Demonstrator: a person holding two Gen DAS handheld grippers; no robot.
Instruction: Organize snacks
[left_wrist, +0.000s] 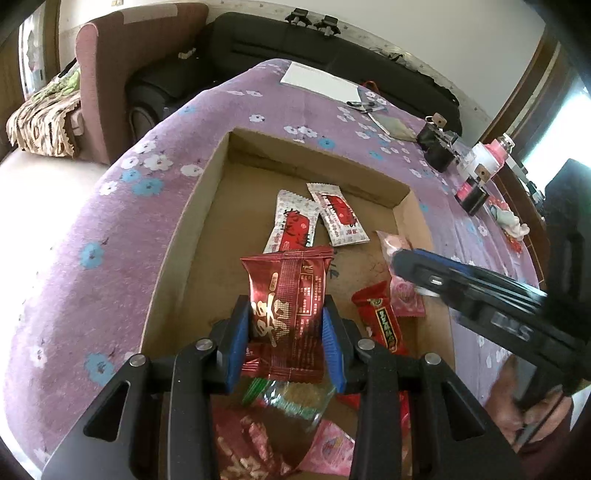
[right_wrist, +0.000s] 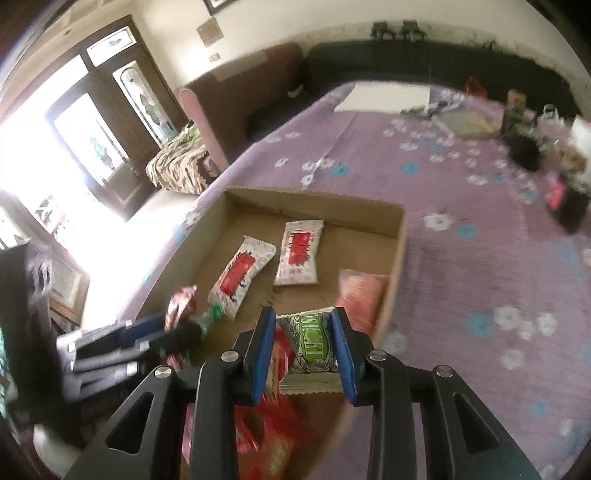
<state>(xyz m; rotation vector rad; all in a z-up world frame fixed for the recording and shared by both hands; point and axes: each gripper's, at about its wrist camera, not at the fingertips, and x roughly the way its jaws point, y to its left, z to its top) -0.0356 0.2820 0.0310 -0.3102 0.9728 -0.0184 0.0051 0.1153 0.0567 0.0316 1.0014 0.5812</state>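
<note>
Grippers both loaded: left gripper (left_wrist: 286, 325) pinches red pack (left_wrist: 291, 295), right gripper (right_wrist: 304, 350) green pack (right_wrist: 312, 347), over box (left_wrist: 207, 192) for sorting w/ like snacks.

Left claw (left_wrist: 286, 332) and right claw (right_wrist: 304, 354) both clamped, angled downward

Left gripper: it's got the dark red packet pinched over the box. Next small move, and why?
Probably carry it forward and lower it beside the two white-and-red packets. The left gripper is shut on the dark red packet, held above loose snacks at the cardboard box's near end, while bare floor lies left of that pair.
</note>
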